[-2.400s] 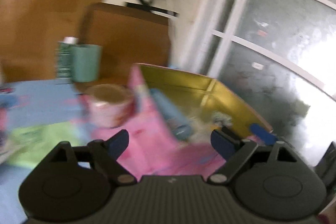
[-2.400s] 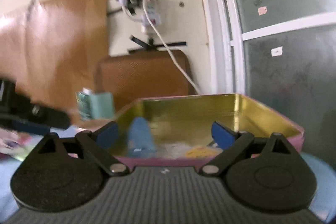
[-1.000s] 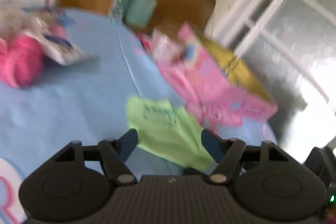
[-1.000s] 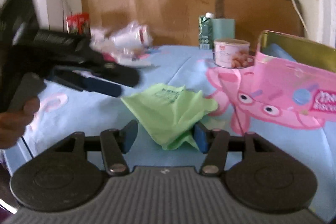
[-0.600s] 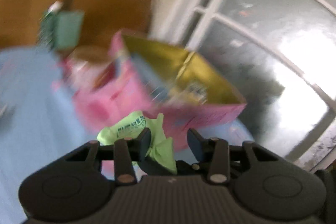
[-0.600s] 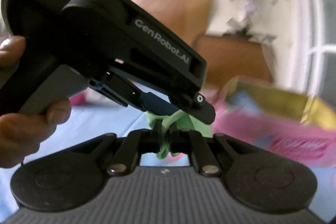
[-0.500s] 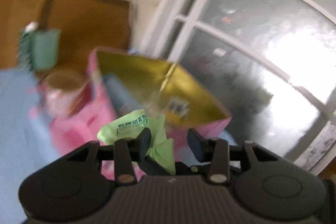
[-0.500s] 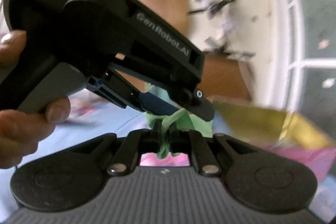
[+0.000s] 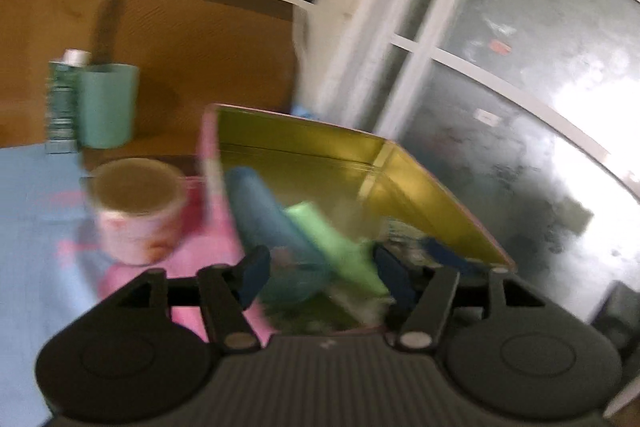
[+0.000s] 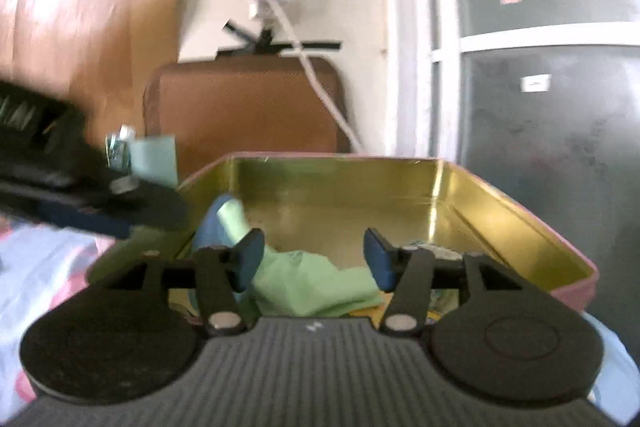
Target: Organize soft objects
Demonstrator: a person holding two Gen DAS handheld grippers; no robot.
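While my right hand-held gripper [image 10: 312,259] spreads its blue pads wider, nothing is pinched between them; the soft, crumpled green cloth [image 10: 316,287] lies loose inside the shiny gold-lined tin [image 10: 500,203], leaning on a blue roll [image 10: 208,227]. My left hand-held gripper [image 9: 320,275] is opening too, empty, just before the tin's pink outer wall. A round paper tub [image 9: 136,211] stands beside it.
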